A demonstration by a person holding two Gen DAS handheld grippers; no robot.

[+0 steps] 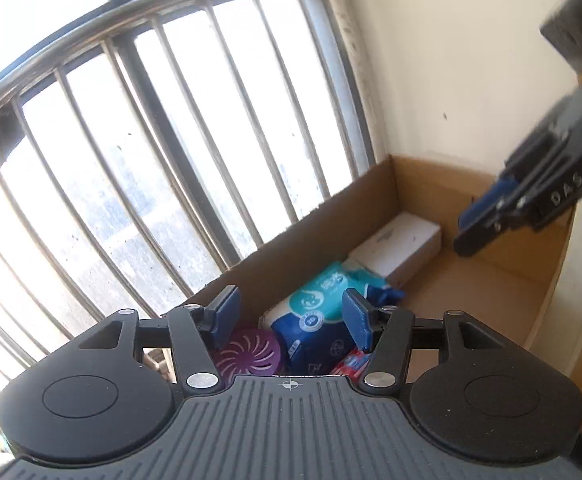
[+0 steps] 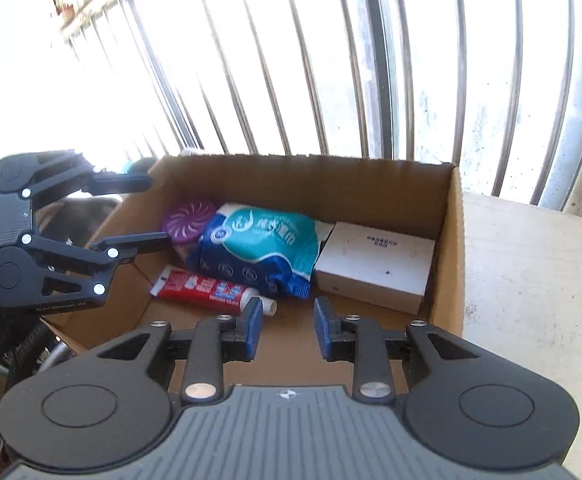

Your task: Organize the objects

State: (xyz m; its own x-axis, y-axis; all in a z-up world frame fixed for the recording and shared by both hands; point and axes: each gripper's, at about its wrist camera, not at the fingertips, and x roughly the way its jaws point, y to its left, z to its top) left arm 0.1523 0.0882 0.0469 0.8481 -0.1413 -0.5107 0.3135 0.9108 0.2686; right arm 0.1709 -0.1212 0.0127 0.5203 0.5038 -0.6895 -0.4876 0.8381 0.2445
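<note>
**Right wrist view: box looking nearly packed, both grippers empty**

Right wrist view is showing my right gripper (image 2: 287,330) hovering over the near edge of the cardboard box (image 2: 457,240), its jaws standing partly open with nothing between them. Just ahead of my left fingertip the red toothpaste tube (image 2: 207,290) is lying flat on the box floor. Beyond it the blue-and-teal wipes pack (image 2: 263,246) is resting against the purple round air freshener (image 2: 189,218), and ahead to the right the white box (image 2: 375,266) is sitting beside the pack.

My left gripper (image 1: 291,318) is hanging over the other end of the box, jaws wide apart and holding nothing, with the freshener and wipes directly below and ahead of them.

I am judging the organizing as mostly done: four items are lying inside the box. Whether more things are waiting outside, I cannot tell, and the items inside are looking loosely piled rather than neatly arranged
</note>
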